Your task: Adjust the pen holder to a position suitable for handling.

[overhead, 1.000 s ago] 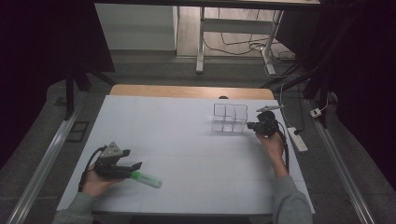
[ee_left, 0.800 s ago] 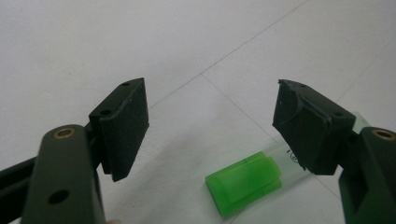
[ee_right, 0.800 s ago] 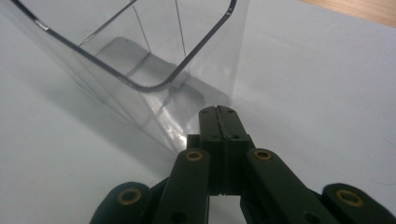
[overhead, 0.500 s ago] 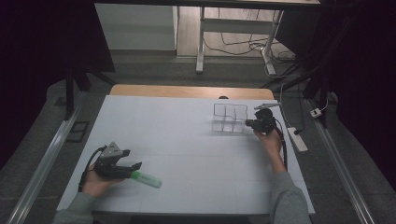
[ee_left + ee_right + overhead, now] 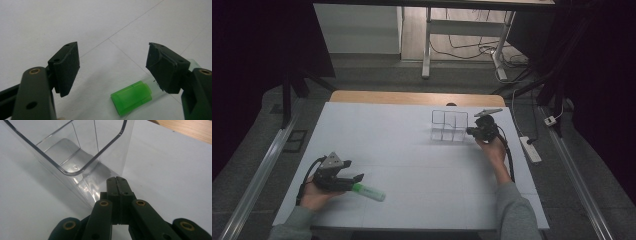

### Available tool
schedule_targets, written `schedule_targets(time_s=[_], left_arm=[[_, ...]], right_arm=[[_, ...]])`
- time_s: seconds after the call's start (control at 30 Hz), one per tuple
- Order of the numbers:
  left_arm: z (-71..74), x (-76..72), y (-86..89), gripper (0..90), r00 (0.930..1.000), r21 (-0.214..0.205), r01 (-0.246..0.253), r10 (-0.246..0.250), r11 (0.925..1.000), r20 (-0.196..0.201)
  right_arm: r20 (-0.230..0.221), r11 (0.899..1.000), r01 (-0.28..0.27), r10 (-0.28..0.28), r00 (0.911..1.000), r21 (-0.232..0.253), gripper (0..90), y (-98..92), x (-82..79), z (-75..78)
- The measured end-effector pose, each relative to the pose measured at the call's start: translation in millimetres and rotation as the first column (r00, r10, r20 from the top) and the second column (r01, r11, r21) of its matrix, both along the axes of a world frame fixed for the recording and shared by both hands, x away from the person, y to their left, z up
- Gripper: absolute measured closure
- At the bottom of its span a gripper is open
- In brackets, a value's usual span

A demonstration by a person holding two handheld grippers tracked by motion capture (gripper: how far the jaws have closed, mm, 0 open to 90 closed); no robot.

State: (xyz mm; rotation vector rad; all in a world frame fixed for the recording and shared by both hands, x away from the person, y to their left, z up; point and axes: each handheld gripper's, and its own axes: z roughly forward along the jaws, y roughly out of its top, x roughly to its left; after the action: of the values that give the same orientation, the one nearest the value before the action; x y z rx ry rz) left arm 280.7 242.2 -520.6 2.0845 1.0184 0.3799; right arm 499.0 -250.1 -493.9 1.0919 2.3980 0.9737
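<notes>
Green marker [image 5: 132, 98] looks light, hard and smooth; grab its middle. Left gripper [image 5: 112, 67] gapes wide around it. Right gripper [image 5: 117, 182] is clenched, empty, beside the clear box [image 5: 75, 157].

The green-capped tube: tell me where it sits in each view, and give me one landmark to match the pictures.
High view: the green-capped tube lies on the white table, lower left, just ahead of the left gripper.
Left gripper view: it lies bottom centre-right, between the open jaws, nearer the right one.
Right gripper view: not in it.
Shared landmark: the table's thin seam lines.
</notes>
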Motion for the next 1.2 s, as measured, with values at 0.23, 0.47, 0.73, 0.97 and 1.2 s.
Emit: schedule_targets(time_s=[0.23, 0.47, 0.73, 0.97, 1.2], left_arm=[[0.1, -0.2, -0.4, 26.7, 1.0000, 0.000, -0.002, 0.002, 1.0000, 0.000], [0.1, -0.2, -0.6, 26.7, 1.0000, 0.000, -0.003, 0.003, 1.0000, -0.001], [0.1, -0.3, -0.9, 26.7, 1.0000, 0.001, -0.003, 0.003, 1.0000, -0.001], [-0.2, 0.1, -0.9, 26.7, 1.0000, 0.004, -0.005, 0.005, 1.0000, -0.003], [-0.5, -0.3, -2.0, 26.7, 1.0000, 0.011, 0.002, -0.001, 0.9999, -0.004]], right_arm=[[0.000, 1.000, -0.008, 0.008, 1.0000, -0.005, 89.0, 12.9, 3.4, -2.2], [-0.004, 0.999, -0.045, 0.045, 0.9990, -0.006, 89.0, 33.6, 4.6, -3.3], [-0.001, 0.997, -0.074, 0.074, 0.9972, 0.004, 89.0, 53.3, 4.8, -3.2], [0.004, 0.995, -0.100, 0.100, 0.9949, 0.000, 89.0, 71.1, 5.2, -4.9], [0.008, 0.993, -0.120, 0.120, 0.9927, -0.003, 89.0, 81.2, 5.1, -6.2]])
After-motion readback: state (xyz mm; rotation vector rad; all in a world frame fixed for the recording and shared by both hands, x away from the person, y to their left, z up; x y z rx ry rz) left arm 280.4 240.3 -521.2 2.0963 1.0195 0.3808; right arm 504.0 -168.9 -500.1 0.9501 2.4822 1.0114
